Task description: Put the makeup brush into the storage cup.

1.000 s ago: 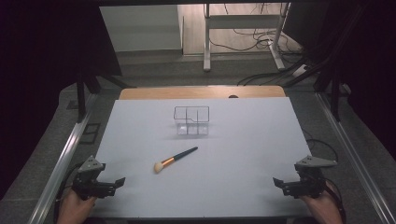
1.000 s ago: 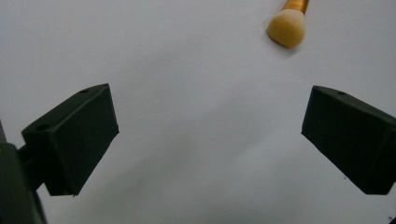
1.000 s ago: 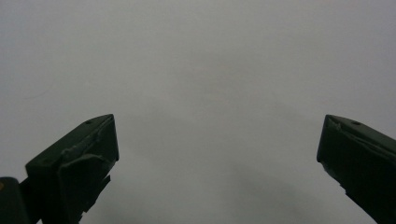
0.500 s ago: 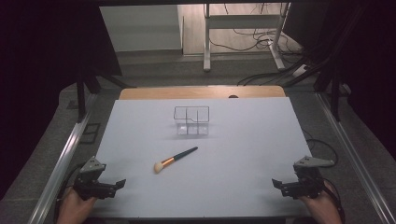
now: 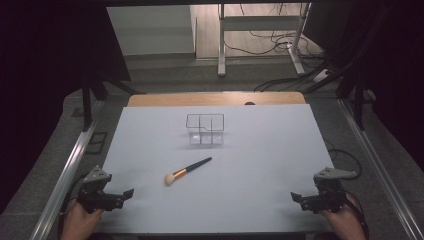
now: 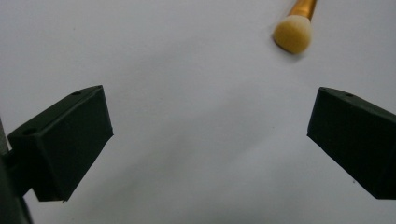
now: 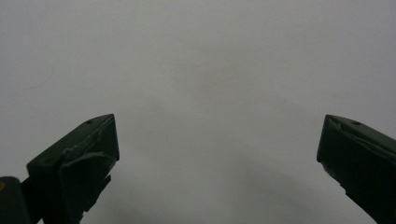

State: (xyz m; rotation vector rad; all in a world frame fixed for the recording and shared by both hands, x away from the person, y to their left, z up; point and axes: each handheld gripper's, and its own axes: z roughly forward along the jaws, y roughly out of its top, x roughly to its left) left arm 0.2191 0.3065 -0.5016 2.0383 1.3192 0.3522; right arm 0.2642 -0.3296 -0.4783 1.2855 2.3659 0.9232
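A makeup brush point(image 5: 187, 170) with a dark handle, gold ferrule and pale bristles lies flat near the middle of the white table top point(image 5: 260, 150). Behind it stands a clear plastic organiser point(image 5: 205, 129) with several compartments, nothing visible inside. My left gripper point(image 5: 127, 194) rests at the front left corner, open, jaws wide apart and bare. Its own view has the brush's bristle head point(image 6: 293, 34) ahead to the right of the left gripper point(image 6: 210, 140). My right gripper point(image 5: 296, 197) sits at the front right corner, also open point(image 7: 217, 154), over bare table.
A strip of wooden board point(image 5: 215, 99) borders the table's far edge. Metal rails point(image 5: 65, 175) run along both sides. Cables point(image 5: 345, 155) lie to the right of the table, and a desk frame point(image 5: 260, 35) stands on the floor beyond.
Both grippers have shifted slightly at the front corners. The brush and the organiser have not moved.
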